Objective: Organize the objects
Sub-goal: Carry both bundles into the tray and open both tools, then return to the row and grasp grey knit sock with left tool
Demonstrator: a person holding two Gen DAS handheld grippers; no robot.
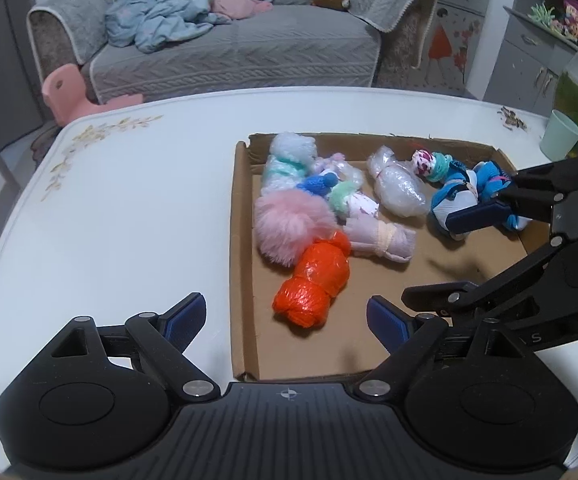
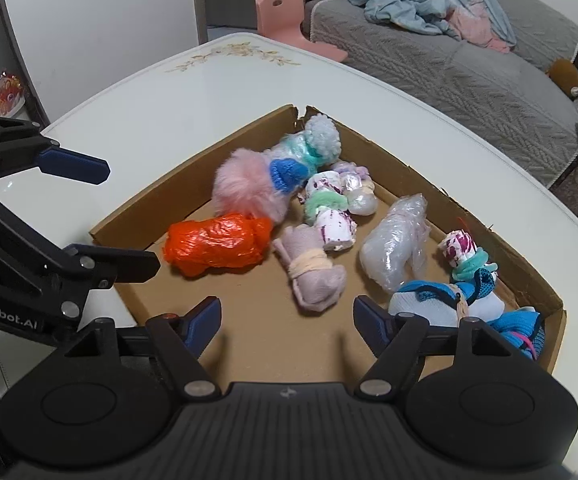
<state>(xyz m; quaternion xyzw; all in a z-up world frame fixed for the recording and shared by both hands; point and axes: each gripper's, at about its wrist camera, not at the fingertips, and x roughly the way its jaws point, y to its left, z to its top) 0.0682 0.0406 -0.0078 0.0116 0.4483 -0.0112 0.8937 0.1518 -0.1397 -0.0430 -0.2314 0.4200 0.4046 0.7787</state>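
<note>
Several crinkly, fuzzy bundles (image 2: 217, 246), cardboard tray (image 2: 501, 236)

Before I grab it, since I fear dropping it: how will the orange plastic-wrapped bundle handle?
The orange plastic-wrapped bundle probably squashes under the jaws: its film is crinkled. Its glossy skin may slip. Lying lengthwise on the cardboard tray, it might roll.

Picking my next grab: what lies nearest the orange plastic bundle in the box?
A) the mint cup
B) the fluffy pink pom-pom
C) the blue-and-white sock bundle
B: the fluffy pink pom-pom touches the orange plastic bundle in the cardboard box.
</note>
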